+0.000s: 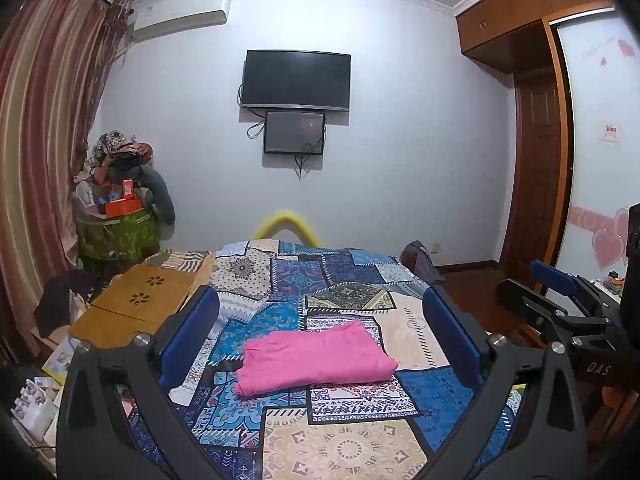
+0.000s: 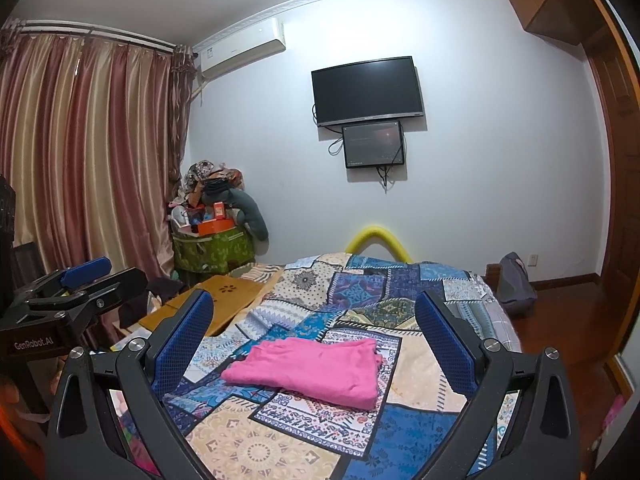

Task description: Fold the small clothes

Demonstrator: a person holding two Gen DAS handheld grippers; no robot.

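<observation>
A pink garment [image 1: 316, 356] lies folded into a neat rectangle on the patchwork bedspread [image 1: 344, 448]. It also shows in the right wrist view [image 2: 312, 368]. My left gripper [image 1: 320, 300] is open and empty, held above and in front of the garment. My right gripper [image 2: 312, 304] is open and empty too, held above the garment at about the same height. The right gripper shows at the right edge of the left wrist view [image 1: 560, 292]. The left gripper shows at the left edge of the right wrist view [image 2: 92, 280].
A folding wooden lap table [image 1: 140, 300] lies on the bed's left side. A green bin piled with clothes and boxes [image 1: 116, 216] stands by the curtain [image 1: 36, 160]. A TV [image 1: 296, 80] hangs on the far wall. A bag [image 2: 516, 284] sits on the floor right of the bed.
</observation>
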